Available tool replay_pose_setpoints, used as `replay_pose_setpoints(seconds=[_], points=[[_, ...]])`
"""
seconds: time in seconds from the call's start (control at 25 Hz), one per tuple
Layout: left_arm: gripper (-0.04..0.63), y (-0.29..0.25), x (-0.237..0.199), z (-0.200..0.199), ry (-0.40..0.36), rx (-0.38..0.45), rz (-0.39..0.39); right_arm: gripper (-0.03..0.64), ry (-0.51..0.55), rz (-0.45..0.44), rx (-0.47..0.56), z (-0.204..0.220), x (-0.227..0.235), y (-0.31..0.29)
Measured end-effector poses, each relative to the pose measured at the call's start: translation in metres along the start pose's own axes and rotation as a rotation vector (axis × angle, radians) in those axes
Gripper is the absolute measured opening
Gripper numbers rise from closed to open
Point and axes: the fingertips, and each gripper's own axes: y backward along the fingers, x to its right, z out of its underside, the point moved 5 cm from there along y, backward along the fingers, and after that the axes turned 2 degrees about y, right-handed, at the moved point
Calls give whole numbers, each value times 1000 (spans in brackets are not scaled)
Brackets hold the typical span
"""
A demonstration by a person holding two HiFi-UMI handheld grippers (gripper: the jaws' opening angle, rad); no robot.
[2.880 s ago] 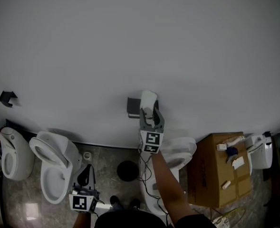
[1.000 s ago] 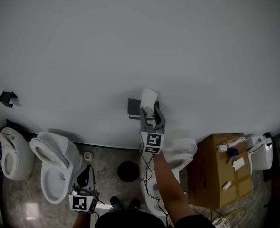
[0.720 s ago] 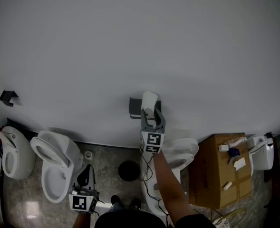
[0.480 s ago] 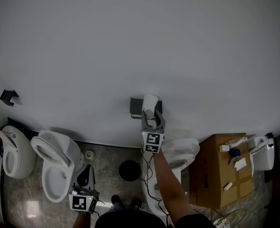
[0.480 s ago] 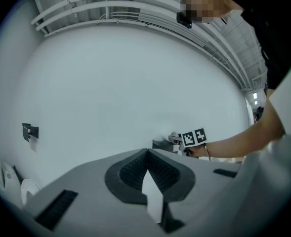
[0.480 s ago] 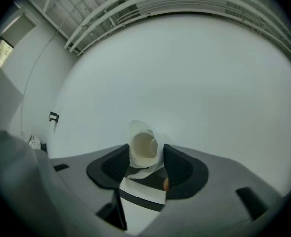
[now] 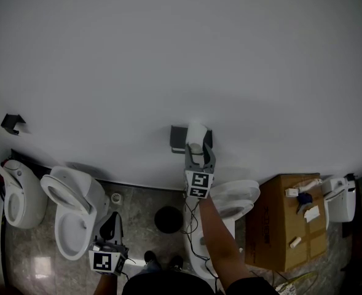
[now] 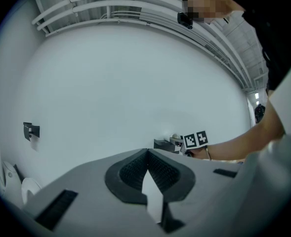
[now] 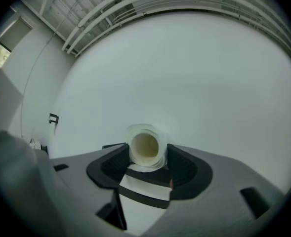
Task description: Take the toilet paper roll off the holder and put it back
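Note:
A white toilet paper roll (image 7: 197, 133) is clamped between the jaws of my right gripper (image 7: 199, 147), right beside the dark wall holder (image 7: 179, 139) on the grey wall. In the right gripper view the roll (image 9: 145, 146) shows end-on with its cardboard core towards the camera, and both black pads (image 9: 181, 166) press on its sides. My left gripper (image 7: 111, 227) hangs low near the floor with its jaws shut and nothing between them. From the left gripper view (image 8: 147, 154) the holder (image 8: 162, 144) sits far off on the wall.
Two white toilets (image 7: 70, 211) stand at the left and one (image 7: 233, 198) under my right arm. A cardboard box (image 7: 285, 226) with small items stands at the right. A black round object (image 7: 167, 219) lies on the floor. A second dark bracket (image 7: 12, 123) is on the wall at far left.
My right gripper has come down with the roll, so the roll now sits lower against the holder. The left gripper has stayed where it was.

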Motion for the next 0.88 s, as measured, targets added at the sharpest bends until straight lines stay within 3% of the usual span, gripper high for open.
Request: replay_pose_setpoints(seconds=[0.88], points=[[3,-9,15,-1,21,37,63,227,-47,-1,28,-11,4,67]])
